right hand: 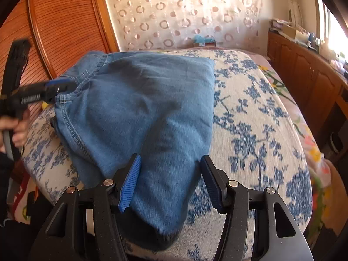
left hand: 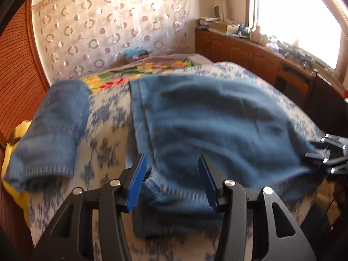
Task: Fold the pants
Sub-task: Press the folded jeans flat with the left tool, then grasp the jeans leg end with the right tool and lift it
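Blue ribbed pads (right hand: pixel 129 182) of the right gripper (right hand: pixel 168 181) stand apart, straddling the near corner of the pants (right hand: pixel 141 108) without pressing on the denim; nothing is gripped. The left gripper (left hand: pixel 173 180) likewise has its jaws parted above the hem-side edge of the same garment, cloth lying below and between them but not pinched. In the right wrist view the left gripper (right hand: pixel 58 88) appears at the far left, near the waistband seam, carried by a hand (right hand: pixel 18 128). The pants lie in a folded slab on the blue-flowered bedspread (right hand: pixel 250 119), their near end drooping over the mattress edge. A second folded denim piece (left hand: pixel 50 130) rests well apart to the left, partly over a yellow item (left hand: pixel 15 134).

Risks, as judged: with both grips released, the overhanging end may drag the fold loose or slide the garment off the edge. A re-grasp that takes only the top layer would peel the fold open. Wrinkles across the upper layer could set into an uneven crease if pressed flat as they lie.
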`<state>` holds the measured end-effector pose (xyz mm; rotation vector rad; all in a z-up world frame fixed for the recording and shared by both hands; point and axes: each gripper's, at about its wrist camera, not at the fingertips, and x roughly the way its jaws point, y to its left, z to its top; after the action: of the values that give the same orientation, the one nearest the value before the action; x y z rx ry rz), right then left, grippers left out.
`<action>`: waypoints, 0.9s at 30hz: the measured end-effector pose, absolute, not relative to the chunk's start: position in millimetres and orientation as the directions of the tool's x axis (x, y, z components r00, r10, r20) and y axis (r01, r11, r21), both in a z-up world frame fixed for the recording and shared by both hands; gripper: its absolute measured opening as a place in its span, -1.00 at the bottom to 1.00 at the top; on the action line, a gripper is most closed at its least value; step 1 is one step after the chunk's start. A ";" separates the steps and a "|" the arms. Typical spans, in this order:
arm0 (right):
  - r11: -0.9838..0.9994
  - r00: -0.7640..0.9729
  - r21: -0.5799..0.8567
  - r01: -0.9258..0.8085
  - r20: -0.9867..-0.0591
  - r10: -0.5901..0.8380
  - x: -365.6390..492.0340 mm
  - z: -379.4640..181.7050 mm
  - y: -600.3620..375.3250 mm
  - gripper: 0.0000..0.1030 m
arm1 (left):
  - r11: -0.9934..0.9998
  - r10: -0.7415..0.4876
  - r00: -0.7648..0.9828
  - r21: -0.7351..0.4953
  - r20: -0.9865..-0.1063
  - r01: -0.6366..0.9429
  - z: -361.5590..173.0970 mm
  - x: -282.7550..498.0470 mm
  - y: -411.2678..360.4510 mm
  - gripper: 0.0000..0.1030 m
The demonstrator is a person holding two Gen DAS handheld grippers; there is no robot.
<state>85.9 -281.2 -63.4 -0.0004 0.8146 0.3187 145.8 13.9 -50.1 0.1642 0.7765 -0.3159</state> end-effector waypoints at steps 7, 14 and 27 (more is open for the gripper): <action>0.958 0.637 0.153 -0.244 -0.719 0.277 79.3 -65.0 -286.5 0.13 | 0.960 -0.160 0.646 0.033 -0.747 0.277 -74.0 134.4 37.9 -0.04; 0.951 0.615 0.179 -0.252 -0.729 0.300 79.9 -64.8 -282.4 -0.21 | 0.964 -0.196 0.644 -0.024 -0.740 0.266 -79.9 130.6 48.5 -0.01; 0.935 0.699 0.182 -0.305 -0.624 0.350 97.2 1.3 -261.0 -0.75 | 0.967 -0.230 0.675 -0.089 -0.701 0.237 -70.4 113.0 67.5 -0.01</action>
<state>97.2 -261.0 1.3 0.0662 0.7091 0.3651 113.0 67.5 -70.4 0.0096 0.7875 -0.2626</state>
